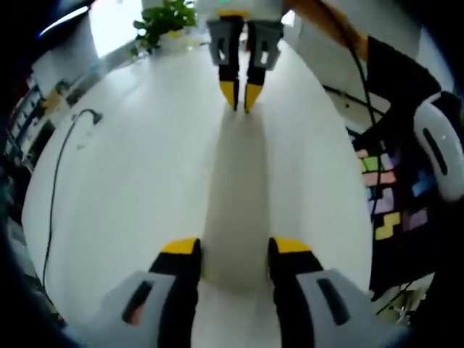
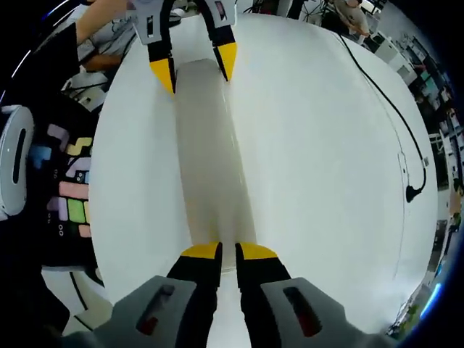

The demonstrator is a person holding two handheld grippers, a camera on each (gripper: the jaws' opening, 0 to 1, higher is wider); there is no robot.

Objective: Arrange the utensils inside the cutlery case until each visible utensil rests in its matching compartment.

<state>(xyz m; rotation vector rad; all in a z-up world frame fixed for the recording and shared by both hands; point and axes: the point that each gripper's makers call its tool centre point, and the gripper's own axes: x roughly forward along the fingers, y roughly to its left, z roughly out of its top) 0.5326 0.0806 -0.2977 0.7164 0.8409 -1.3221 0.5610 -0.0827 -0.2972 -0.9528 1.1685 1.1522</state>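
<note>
A long, pale, translucent cutlery case (image 1: 235, 210) (image 2: 209, 152) lies flat on the white table (image 1: 130, 181) (image 2: 319, 145), stretched lengthwise between the two grippers. It looks frosted and nearly the same colour as the table; its compartments and any utensils inside cannot be made out.

In the left gripper view, the left gripper (image 1: 235, 250) stands at the near end of the case with its yellow-tipped jaws set wide, one on each side of that end, just beside its edges. Whether they press on it cannot be told. At the far end, the right gripper (image 1: 241, 94) comes down from above, its jaws drawn close together at the end of the case.

In the right gripper view, the right gripper (image 2: 228, 254) has its jaws narrow, with only a thin gap between the yellow tips, right at the near end of the case; it seems to pinch the case's end wall, though the contact itself is not clear. Opposite, the left gripper (image 2: 194, 64) straddles the far end with its jaws wide.

A black cable (image 1: 61, 167) (image 2: 395, 123) trails across the table, well apart from the case. A green potted plant (image 1: 163, 22) stands at the table's far edge. Beside the table is a dark surface with coloured blocks (image 1: 384, 196) (image 2: 69, 181) and a white rounded device (image 1: 442, 145) (image 2: 14, 159).
</note>
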